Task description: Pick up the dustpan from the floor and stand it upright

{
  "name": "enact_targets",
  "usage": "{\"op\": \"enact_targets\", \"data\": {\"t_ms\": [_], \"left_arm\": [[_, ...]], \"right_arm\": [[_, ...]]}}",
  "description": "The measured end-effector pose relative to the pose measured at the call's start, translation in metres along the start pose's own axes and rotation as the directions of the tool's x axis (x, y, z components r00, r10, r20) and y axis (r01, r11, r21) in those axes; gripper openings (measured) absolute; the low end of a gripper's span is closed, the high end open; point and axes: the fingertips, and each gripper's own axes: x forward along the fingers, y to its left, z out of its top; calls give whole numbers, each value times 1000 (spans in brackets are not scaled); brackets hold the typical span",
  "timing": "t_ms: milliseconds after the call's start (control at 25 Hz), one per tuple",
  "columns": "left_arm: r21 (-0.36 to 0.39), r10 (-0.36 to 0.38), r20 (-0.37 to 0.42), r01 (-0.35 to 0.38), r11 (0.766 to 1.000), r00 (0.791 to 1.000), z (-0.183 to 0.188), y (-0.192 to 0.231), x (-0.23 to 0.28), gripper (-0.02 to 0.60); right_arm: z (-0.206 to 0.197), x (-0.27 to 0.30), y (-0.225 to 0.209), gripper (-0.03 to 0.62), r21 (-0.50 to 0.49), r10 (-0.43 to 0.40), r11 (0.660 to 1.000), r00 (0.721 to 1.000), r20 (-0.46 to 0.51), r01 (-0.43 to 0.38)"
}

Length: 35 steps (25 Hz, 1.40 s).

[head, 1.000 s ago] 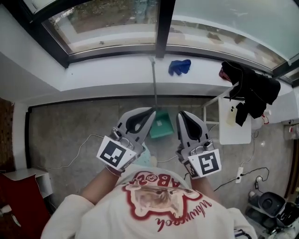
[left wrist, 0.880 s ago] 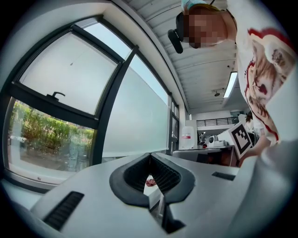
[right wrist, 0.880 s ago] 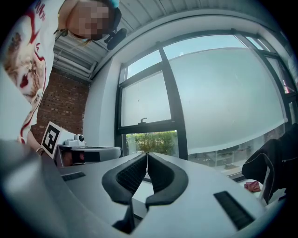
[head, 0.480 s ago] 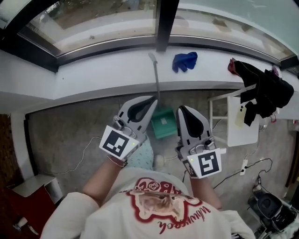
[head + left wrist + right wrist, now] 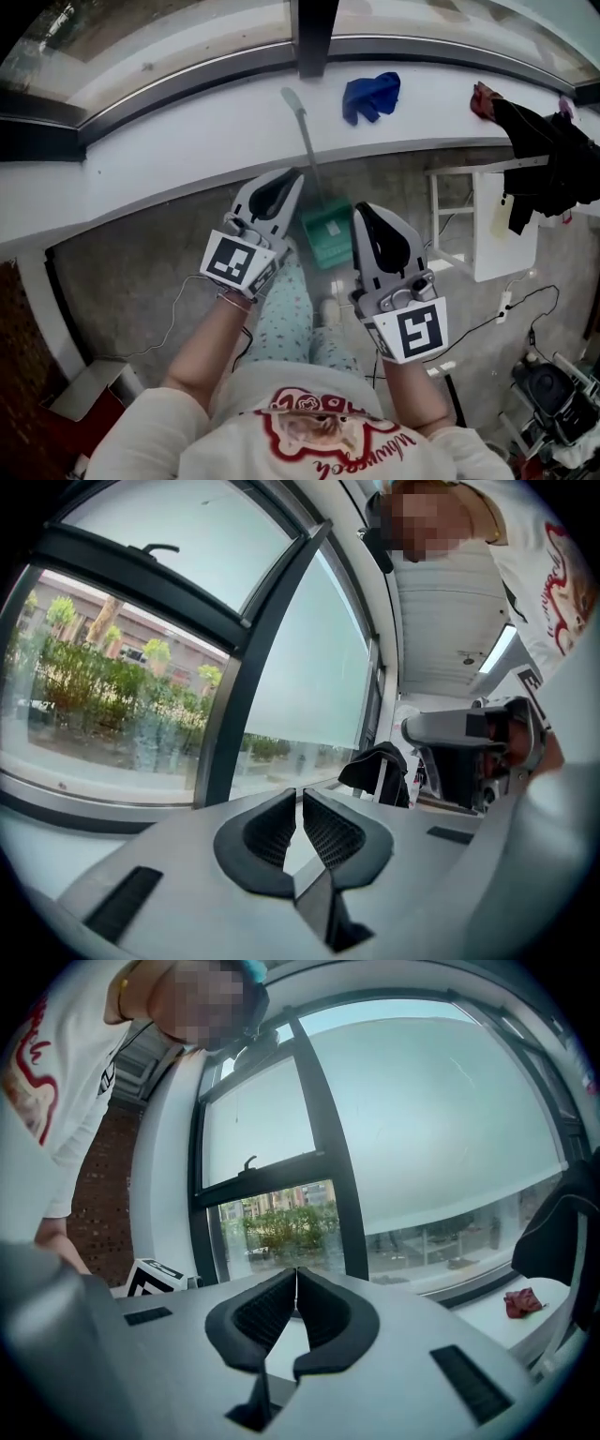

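The green dustpan (image 5: 328, 234) sits on the grey floor below the white window sill (image 5: 187, 141). Its long grey handle (image 5: 302, 127) reaches up across the sill's face. In the head view both grippers hang above it, one on each side, and cover its edges. My left gripper (image 5: 292, 178) is shut and empty, with its tips beside the handle on the left. My right gripper (image 5: 360, 211) is shut and empty too, just right of the pan. The left gripper view (image 5: 300, 794) and the right gripper view (image 5: 296, 1274) show closed pads against the windows, with no dustpan in sight.
A blue cloth (image 5: 372, 94) lies on the sill. A white rack (image 5: 497, 225) hung with dark clothes (image 5: 553, 159) stands at the right. Cables and a power strip (image 5: 502, 305) lie on the floor there. A white box (image 5: 89, 380) is at the lower left. The person's legs (image 5: 291, 319) are below the grippers.
Both grippers have come down and forward, staying shut. The head view has tipped further down, so the person's legs now show. The dustpan has not moved.
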Motion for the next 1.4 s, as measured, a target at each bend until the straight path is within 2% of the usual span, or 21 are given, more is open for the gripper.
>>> {"op": "enact_targets", "data": {"t_ms": [120, 240, 280, 360, 400, 640, 920, 1120, 1400], "left_arm": [[-20, 7, -52, -8, 1000, 999, -29, 22, 17, 23], [-30, 24, -77, -27, 999, 997, -51, 45, 35, 23], [-35, 28, -80, -31, 999, 996, -57, 51, 41, 33], [-48, 32, -88, -36, 998, 996, -69, 63, 54, 140], [-54, 34, -98, -40, 998, 995, -77, 68, 59, 157], [-141, 50, -181, -76, 987, 982, -130, 103, 89, 218], [-198, 86, -243, -137, 971, 966, -178, 143, 124, 238], [-176, 79, -281, -132, 976, 957, -198, 156, 142, 238], [-108, 83, -331, -125, 986, 940, -218, 159, 160, 236]], "right_arm": [[-24, 2, -9, 25, 43, -47, 998, 998, -30, 48], [-41, 8, -12, 25, 63, -56, 996, 997, -44, 58], [-45, 11, -12, 25, 61, -55, 996, 997, -45, 58], [-51, 15, -14, 25, 55, -58, 997, 997, -43, 61], [-55, 16, -15, 25, 55, -64, 996, 997, -45, 66], [-78, 12, -18, 25, 65, -85, 994, 994, -71, 90], [-116, -2, -19, 25, 136, -104, 983, 987, -126, 121], [-136, -8, -19, 25, 154, -107, 979, 981, -161, 132], [-136, -10, -30, 25, 164, -134, 974, 980, -147, 157]]}}
